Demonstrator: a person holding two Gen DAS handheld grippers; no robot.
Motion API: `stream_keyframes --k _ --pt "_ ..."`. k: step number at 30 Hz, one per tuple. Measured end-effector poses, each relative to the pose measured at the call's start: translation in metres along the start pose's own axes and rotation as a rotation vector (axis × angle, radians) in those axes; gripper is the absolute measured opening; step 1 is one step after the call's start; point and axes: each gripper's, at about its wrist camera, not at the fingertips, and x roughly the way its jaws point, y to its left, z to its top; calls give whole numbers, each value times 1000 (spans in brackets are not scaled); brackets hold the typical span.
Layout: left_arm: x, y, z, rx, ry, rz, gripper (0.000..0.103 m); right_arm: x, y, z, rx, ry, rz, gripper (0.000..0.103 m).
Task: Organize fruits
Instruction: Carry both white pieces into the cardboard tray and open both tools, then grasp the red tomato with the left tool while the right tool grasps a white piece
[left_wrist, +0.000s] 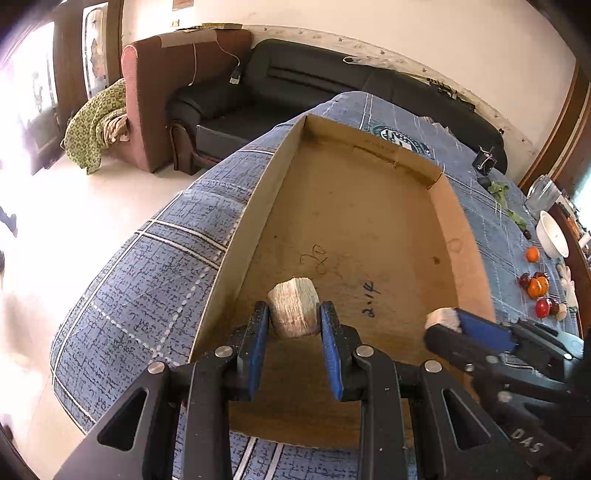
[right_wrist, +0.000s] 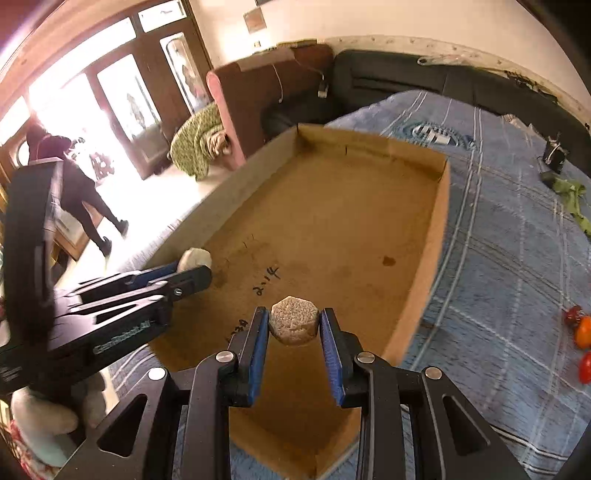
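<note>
Blue cloth (left_wrist: 155, 266), cardboard tray (left_wrist: 369, 206) inked "2.14" — both grippers (left_wrist: 294, 325) (right_wrist: 294, 326) clamp pale blocks (left_wrist: 293, 314) (right_wrist: 294, 321).

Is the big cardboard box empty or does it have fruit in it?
Empty of fruit. The cardboard box shows only its bare brown floor; the little fruits lie outside on the blue cloth.

A: What markings are legible?
B: Handwritten "2.1K" on the cardboard tray (left_wrist: 369, 206) floor. "DAS" on the right gripper (left_wrist: 441, 320) body, right of the tray.
</note>
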Motion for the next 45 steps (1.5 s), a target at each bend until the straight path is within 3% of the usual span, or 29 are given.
stream_keyframes --k 4,7,8,12,14,16,19,21,23,26,28,41,45 --pt "2 1 -2 -3 1 15 29 10 0 -4 -6 21 -10 32" --pt "1 1 0 -13 -1 9 43 10 4 -5 -31 18 -34 33" --pt "0 1 0 -16 -3 7 48 10 5 -4 -36 20 -32 39" --pt "-10 3 1 -29 -17 -8 49 -20 8 -5 -50 -44 -19 49" --pt "-18 4 3 -42 -32 -15 50 -43 4 -5 -38 -109 -18 66" --pt "-26 4 5 -54 -52 -23 52 -62 -5 -9 -14 -160 -69 72" --pt "-34 1 5 -62 -76 -41 56 -68 -19 -17 17 -149 -170 72" --pt "-36 -3 5 -61 -82 -54 56 -61 -27 -21 41 -111 -167 69" --pt "-37 -8 5 -56 -78 -65 57 -50 -30 -24 66 -56 -137 43" --pt "-38 -11 3 -52 -73 -76 57 -34 -32 -29 91 7 -84 26" --pt "-41 -10 1 -56 -78 -73 57 -31 -32 -33 107 23 -61 21" --pt "-40 -12 5 -65 -77 -79 57 -40 -23 -48 115 43 -95 27" --pt "-38 -23 4 -45 -64 -79 57 -46 -24 -50 131 37 -56 29"
